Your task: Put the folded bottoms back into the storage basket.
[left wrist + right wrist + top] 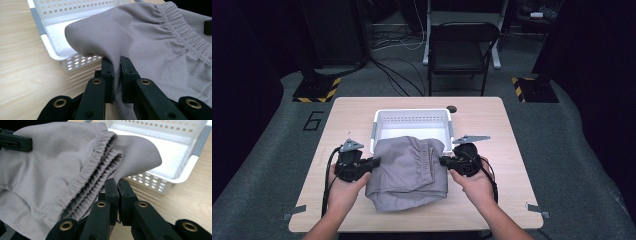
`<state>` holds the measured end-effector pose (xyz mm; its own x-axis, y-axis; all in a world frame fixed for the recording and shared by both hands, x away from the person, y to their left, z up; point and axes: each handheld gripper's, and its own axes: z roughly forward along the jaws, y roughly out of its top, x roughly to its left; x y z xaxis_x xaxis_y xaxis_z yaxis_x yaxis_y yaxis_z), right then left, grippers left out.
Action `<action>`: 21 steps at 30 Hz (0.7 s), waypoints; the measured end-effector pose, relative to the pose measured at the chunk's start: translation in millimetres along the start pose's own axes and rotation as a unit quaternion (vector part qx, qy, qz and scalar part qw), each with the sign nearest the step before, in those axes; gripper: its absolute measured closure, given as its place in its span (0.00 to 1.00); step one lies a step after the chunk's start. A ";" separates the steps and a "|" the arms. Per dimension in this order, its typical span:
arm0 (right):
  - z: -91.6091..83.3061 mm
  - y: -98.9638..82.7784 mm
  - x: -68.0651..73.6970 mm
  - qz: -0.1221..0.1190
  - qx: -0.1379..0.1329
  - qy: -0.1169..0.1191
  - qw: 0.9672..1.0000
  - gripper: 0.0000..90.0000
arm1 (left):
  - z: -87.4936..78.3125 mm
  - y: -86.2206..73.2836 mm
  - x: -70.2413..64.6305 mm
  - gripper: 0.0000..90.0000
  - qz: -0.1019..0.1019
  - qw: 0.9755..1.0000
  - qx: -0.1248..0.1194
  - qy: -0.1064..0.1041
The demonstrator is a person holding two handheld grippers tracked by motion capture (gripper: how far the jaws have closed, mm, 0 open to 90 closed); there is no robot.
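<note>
A folded grey garment [408, 170] with an elastic waistband hangs between my two grippers, its far edge over the near rim of a white perforated basket [412, 118]. My left gripper [375, 162] is shut on the garment's left edge; cloth [150, 40] is pinched between its jaws [116, 65]. My right gripper [443, 161] is shut on the right edge; the gathered waistband [82, 177] runs into its jaws [117, 185]. The basket [55, 25] [175, 150] is empty inside where it shows.
The wooden table [492, 125] stands on grey carpet. A small dark disc [452, 108] lies behind the basket's right corner. A black folding chair [459, 50] stands beyond the table's far edge. Cables trail across the floor [397, 75].
</note>
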<state>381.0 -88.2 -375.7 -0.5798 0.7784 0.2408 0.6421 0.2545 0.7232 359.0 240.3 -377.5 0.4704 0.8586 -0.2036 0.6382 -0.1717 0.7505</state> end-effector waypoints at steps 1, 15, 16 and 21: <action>-0.2 1.4 0.1 0.002 -0.001 -0.001 1.000 0.97 | -0.1 1.9 -0.1 0.93 0.001 1.000 0.000 0.001; -7.2 26.2 -5.8 0.003 -0.002 -0.002 1.000 0.97 | -0.9 28.9 1.5 0.93 0.021 1.000 -0.005 0.008; -6.4 27.9 -7.3 -0.006 -0.006 -0.004 1.000 0.97 | -0.5 30.6 1.4 0.93 0.015 1.000 -0.009 0.008; -5.1 36.3 -9.7 0.001 0.003 -0.007 1.000 0.97 | 0.9 39.8 3.3 0.93 0.024 1.000 -0.005 0.012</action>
<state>407.3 -89.5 -348.5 -0.5723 0.7861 0.2334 0.6455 0.2562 0.7195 386.5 235.8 -348.8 0.4850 0.8611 -0.1524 0.6087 -0.2073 0.7658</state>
